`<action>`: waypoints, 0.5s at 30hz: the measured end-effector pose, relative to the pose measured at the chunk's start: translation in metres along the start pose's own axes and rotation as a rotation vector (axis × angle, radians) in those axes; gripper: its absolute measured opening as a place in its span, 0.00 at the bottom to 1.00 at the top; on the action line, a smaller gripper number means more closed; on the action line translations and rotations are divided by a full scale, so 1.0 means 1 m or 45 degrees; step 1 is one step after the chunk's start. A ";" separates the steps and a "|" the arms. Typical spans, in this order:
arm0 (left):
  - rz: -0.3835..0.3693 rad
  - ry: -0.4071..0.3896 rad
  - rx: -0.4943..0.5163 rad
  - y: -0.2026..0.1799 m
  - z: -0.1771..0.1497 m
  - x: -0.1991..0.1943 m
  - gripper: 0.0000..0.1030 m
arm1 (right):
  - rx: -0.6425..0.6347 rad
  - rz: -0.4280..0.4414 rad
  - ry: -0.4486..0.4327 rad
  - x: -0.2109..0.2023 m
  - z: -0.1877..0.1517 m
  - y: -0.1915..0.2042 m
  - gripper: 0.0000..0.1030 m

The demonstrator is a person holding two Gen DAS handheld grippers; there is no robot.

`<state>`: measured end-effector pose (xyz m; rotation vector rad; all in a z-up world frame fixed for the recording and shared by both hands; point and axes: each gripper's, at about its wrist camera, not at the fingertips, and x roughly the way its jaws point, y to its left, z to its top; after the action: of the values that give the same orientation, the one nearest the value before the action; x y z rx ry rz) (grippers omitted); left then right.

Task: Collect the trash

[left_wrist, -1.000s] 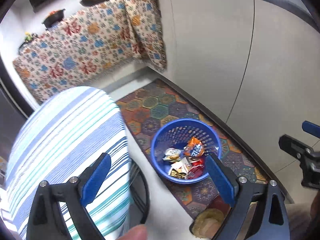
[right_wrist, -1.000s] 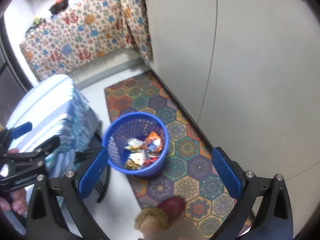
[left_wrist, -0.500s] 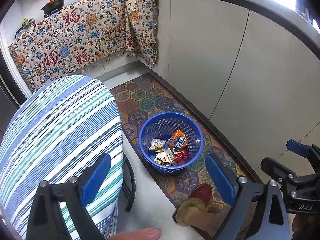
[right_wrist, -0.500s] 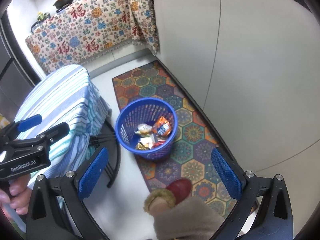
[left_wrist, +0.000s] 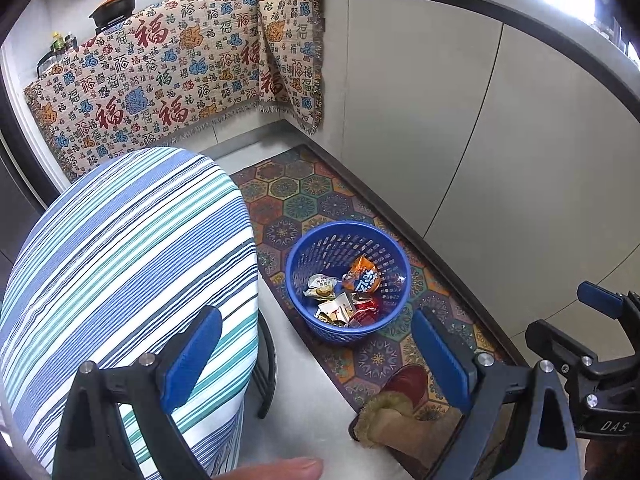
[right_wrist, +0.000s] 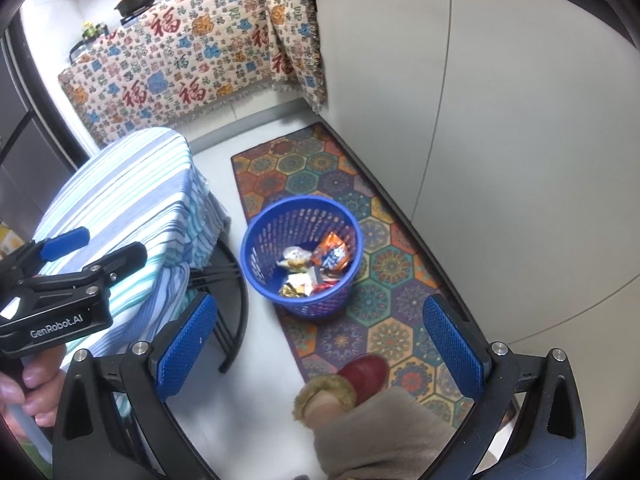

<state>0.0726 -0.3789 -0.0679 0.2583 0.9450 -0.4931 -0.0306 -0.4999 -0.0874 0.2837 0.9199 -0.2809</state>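
Observation:
A blue plastic basket (left_wrist: pixel 394 256) stands on the patterned floor mat (left_wrist: pixel 304 196) and holds several snack wrappers, among them an orange one (left_wrist: pixel 362 278). My left gripper (left_wrist: pixel 316 354) is open and empty, high above the floor, near the basket's side. My right gripper (right_wrist: pixel 320 336) is open and empty, also high above the floor. The basket (right_wrist: pixel 264 232) and the wrappers (right_wrist: pixel 332 254) show in the right wrist view too. The left gripper (right_wrist: pixel 92 248) appears there at the left, the right gripper (left_wrist: pixel 568 322) in the left wrist view at the right.
A table with a striped blue cloth (left_wrist: pixel 120 264) stands left of the basket on black legs (right_wrist: pixel 228 280). Grey cabinet fronts (left_wrist: pixel 460 128) run along the right. A patterned cloth (left_wrist: pixel 160 68) hangs over the counter at the back. My slippered foot (right_wrist: pixel 360 372) stands on the mat.
Both grippers have risen and pulled back from the basket, which now looks smaller and farther below. Both stay open and empty.

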 end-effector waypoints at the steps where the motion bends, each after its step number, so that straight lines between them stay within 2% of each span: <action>1: 0.000 0.002 -0.002 0.001 0.000 0.000 0.94 | -0.003 0.002 -0.001 0.000 0.000 0.001 1.00; 15: 0.000 0.008 -0.005 0.003 0.000 0.000 0.94 | -0.026 0.007 -0.010 -0.003 0.001 0.008 1.00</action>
<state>0.0738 -0.3762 -0.0682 0.2566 0.9516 -0.4910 -0.0287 -0.4926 -0.0837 0.2660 0.9138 -0.2674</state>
